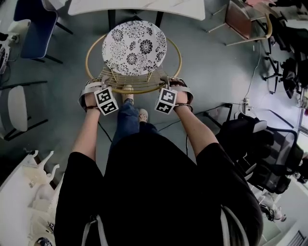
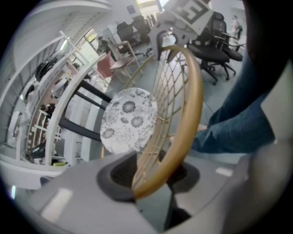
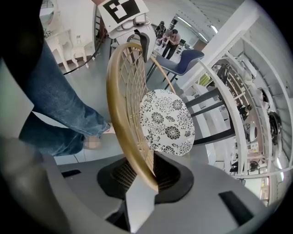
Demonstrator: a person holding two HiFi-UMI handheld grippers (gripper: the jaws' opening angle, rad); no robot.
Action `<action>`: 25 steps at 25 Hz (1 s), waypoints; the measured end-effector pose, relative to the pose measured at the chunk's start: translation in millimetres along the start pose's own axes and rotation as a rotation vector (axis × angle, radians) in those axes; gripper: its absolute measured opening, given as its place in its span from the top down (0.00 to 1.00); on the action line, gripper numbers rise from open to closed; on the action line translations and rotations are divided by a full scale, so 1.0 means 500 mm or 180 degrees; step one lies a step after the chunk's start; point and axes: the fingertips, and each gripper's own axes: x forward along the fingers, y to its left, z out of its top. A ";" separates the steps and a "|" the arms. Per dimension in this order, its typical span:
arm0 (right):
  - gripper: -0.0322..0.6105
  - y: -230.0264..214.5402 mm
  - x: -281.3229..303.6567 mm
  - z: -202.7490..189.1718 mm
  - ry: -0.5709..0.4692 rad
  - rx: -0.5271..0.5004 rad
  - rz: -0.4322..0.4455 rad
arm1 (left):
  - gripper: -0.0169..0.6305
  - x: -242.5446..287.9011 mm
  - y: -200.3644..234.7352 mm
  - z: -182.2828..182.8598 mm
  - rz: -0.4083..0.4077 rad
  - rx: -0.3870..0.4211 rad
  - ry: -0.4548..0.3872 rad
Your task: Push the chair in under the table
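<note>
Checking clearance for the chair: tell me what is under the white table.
Under the white table, two dark legs and grey floor show at its near edge; the tabletop hides everything further in.

Person in a black short-sleeved top and blue jeans, with pale grey tongs in each hand.

The black top covers the shoulders and stops above the elbows, and a pale strap lies at each shoulder, far behind the tongs. The left tongs and right tongs have smooth light grey bodies, with dark ribbed pads set in a black recess at the jaws. Just behind each pair sits a white cube printed with black square markers. A thin band circles the wrist behind the right tongs. Between the two tongs show the jeans and pale shoes.
</note>
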 end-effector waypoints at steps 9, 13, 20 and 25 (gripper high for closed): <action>0.82 -0.038 0.052 0.017 0.0034 0.0054 0.0011 | 0.73 0.055 0.048 -0.018 -0.0034 0.0056 0.0017; 0.82 -0.053 0.054 0.014 0.0077 0.0055 0.0043 | 0.73 0.056 0.063 -0.012 -0.0081 0.0141 -0.0019; 0.82 -0.004 0.073 -0.001 0.0122 -0.0036 0.0055 | 0.73 0.082 0.007 -0.013 -0.0128 0.0208 -0.0153; 0.81 0.033 0.089 -0.011 0.0149 0.0092 0.0044 | 0.73 0.098 -0.036 -0.015 -0.0108 0.0191 -0.0205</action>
